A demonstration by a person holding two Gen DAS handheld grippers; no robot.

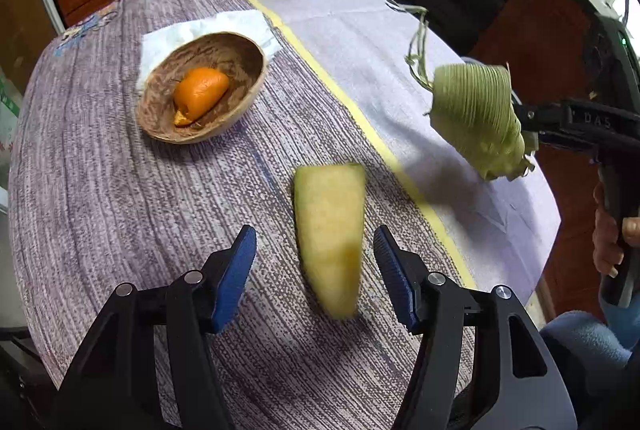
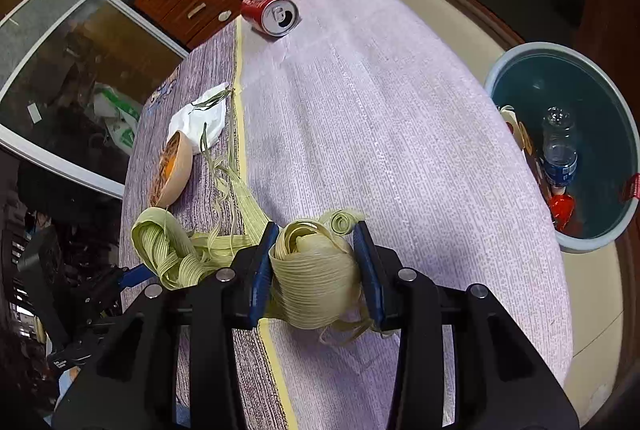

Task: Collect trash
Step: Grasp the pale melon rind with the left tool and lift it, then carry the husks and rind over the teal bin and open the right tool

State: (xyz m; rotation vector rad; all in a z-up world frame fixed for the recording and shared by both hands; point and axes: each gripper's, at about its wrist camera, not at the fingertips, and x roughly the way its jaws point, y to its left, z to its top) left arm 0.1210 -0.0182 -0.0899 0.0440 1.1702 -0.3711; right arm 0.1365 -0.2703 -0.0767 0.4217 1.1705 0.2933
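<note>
The left tool [image 1: 315, 272] stands spread around a melon rind [image 1: 330, 236] on the bench [image 1: 120, 197], pads clear of it. The right tool [image 2: 315, 272] pinches a corn husk [image 2: 314, 284]; loose strands could snag or drop short of the bin [image 2: 560, 242].

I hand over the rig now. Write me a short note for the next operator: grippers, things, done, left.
Left gripper: open, melon rind between its pads, not gripped.
Right gripper: shut on corn husk, above the table.
On the table: cola can, bowl with orange peel on a tissue.
Done: bottle already in bin.
Left: husk, rind, can, peel, tissue.
</note>
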